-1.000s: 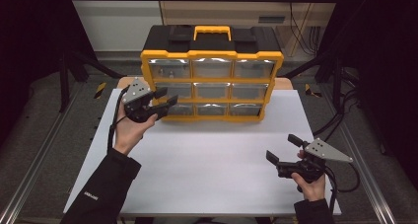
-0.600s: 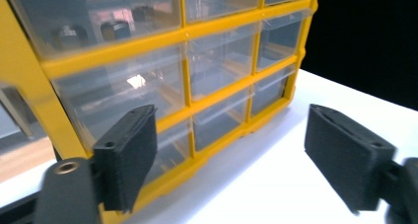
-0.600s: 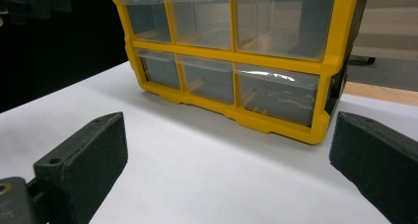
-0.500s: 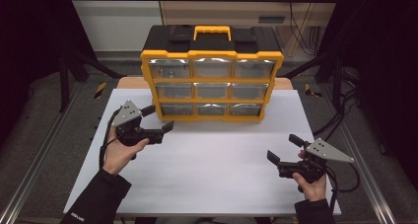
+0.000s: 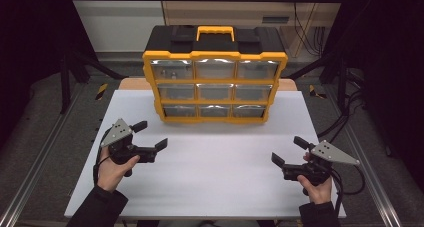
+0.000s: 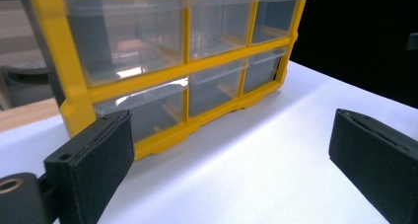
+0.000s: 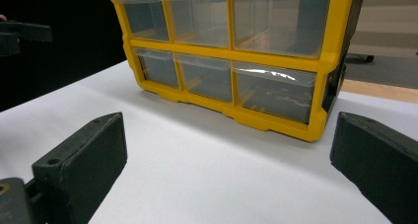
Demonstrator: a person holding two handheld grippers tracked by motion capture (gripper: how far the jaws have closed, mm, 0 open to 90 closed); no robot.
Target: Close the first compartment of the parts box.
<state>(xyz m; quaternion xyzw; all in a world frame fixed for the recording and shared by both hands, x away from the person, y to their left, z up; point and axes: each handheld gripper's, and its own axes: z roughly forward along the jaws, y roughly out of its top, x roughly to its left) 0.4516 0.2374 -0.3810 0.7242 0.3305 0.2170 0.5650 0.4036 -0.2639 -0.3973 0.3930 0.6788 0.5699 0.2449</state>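
High view: going left to right, the left gripper (image 5: 152, 134) is hovering low over the white table (image 5: 215, 187) near its left side, jaws standing wide apart with nothing between them; they have just been opening. It is sitting well clear of the yellow drawer organizer (image 5: 215, 74), below and to the left of its lower-left corner. The organizer itself is standing upright at the far middle of the table, black top with a yellow handle, nine clear drawers in three rows, and every drawer front is lying flush with the frame as far as I can tell. Contents are too faint to make out, apart from a few small items in the upper-left drawer. In the left gripper view the lower-left drawer (image 6: 143, 110) is showing closed, just beyond the left jaw. Further right, the right gripper (image 5: 289, 151) is resting near the table's right edge, jaws likewise spread and empty, also well apart from the organizer; in the right gripper view the cabinet front is facing it across bare table. Judgement: with all drawers shut, both grippers empty and nothing lying loose on the table, the drawer work is looking finished or between steps; nothing in hand is left that the frames are showing.
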